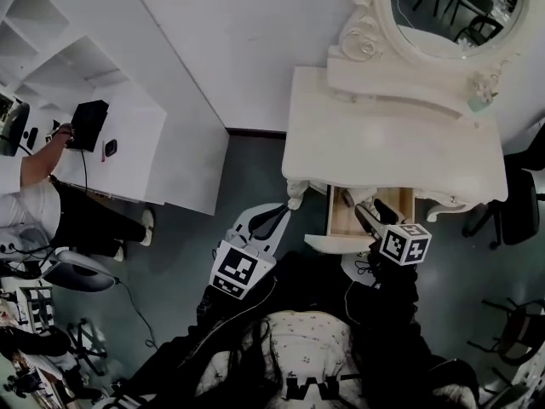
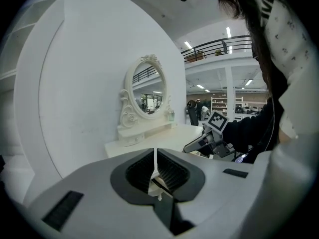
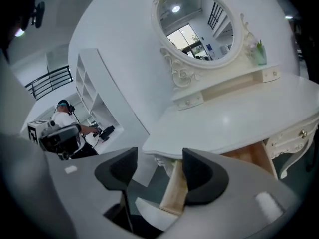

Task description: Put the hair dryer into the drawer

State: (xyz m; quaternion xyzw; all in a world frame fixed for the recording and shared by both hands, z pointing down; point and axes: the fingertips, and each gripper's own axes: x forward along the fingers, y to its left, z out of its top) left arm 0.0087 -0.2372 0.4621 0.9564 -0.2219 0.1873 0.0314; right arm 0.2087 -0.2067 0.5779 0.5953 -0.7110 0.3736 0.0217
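The white vanity table [image 1: 383, 135] has its wooden drawer [image 1: 345, 220] pulled open toward me. No hair dryer can be made out in any view. My right gripper [image 1: 362, 214] hangs at the drawer's opening, open and empty. In the right gripper view, the right gripper [image 3: 159, 168] frames the drawer's wooden side wall [image 3: 175, 190] between its jaws. My left gripper [image 1: 271, 221] is left of the drawer, over the floor. The left gripper [image 2: 156, 169] is shut, its pads nearly touching, and nothing is seen between them. The right gripper [image 2: 189, 147] also shows in that view.
An oval mirror [image 1: 451, 7] and a small green bottle [image 1: 479, 100] stand at the vanity's back. A person [image 1: 34, 194] sits at a white desk [image 1: 128, 152] on the left, by white shelving [image 1: 51, 49]. A black chair [image 1: 519, 203] stands to the vanity's right.
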